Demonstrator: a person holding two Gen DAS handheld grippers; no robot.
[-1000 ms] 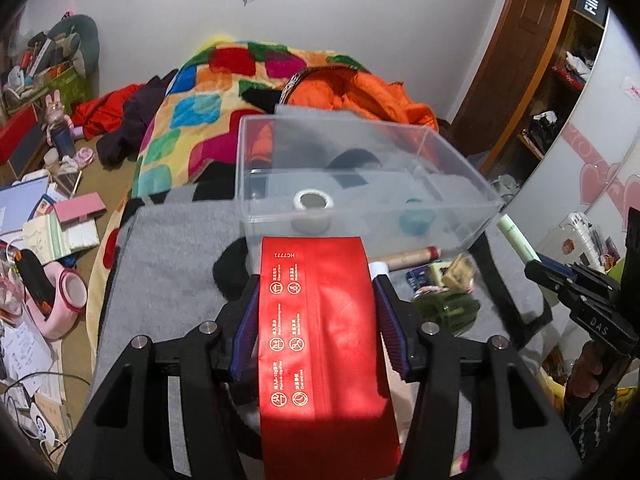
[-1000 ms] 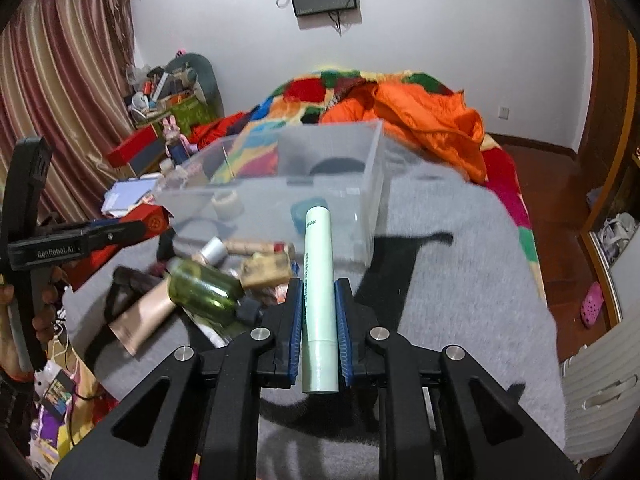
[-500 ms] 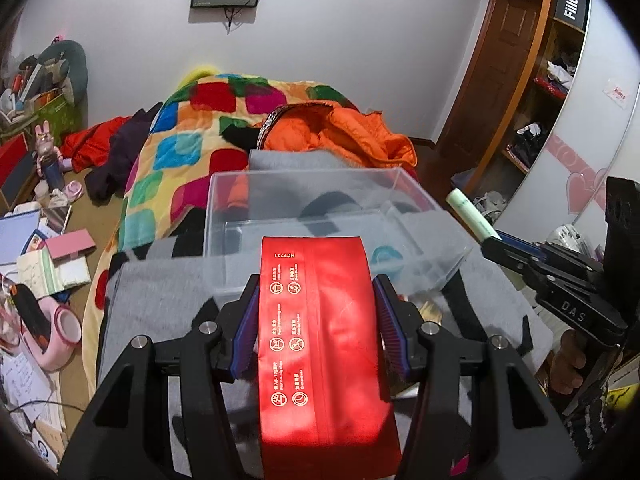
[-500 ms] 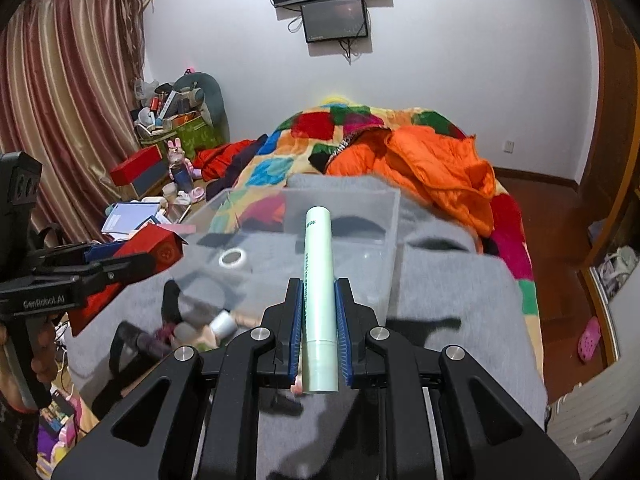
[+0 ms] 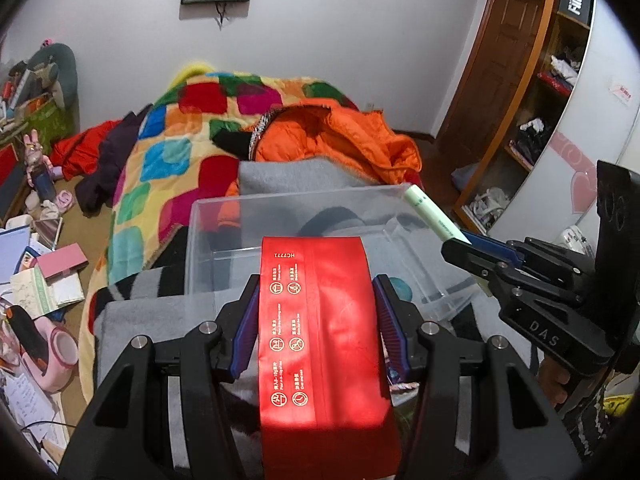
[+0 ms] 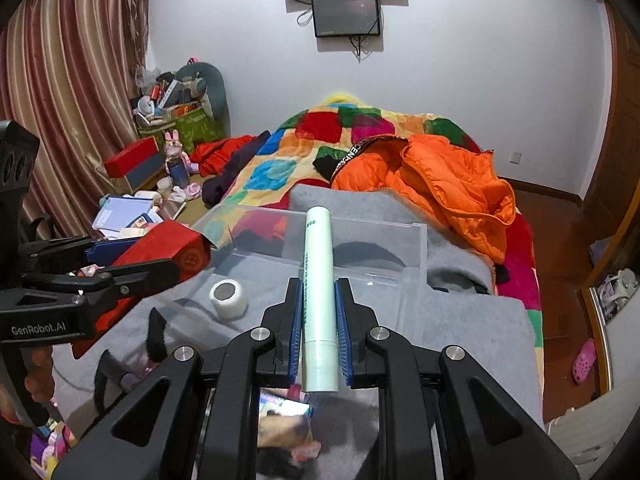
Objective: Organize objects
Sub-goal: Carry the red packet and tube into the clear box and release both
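My left gripper is shut on a red box with gold print, held above the near wall of a clear plastic bin on the grey blanket. My right gripper is shut on a pale green tube, raised over the same bin. In the left wrist view the right gripper comes in from the right with the tube poking over the bin's far corner. In the right wrist view the left gripper and red box hang at the bin's left side. A white tape roll lies inside.
A teal round item shows through the bin wall. An orange jacket and patchwork quilt lie beyond the bin. Loose small items sit on the blanket under my right gripper. Boxes, papers and toys cover the floor at left.
Both grippers have risen and moved forward toward the bin with their loads. The clutter in front of the bin has dropped out of sight below; the right gripper now sits closer beside the left.
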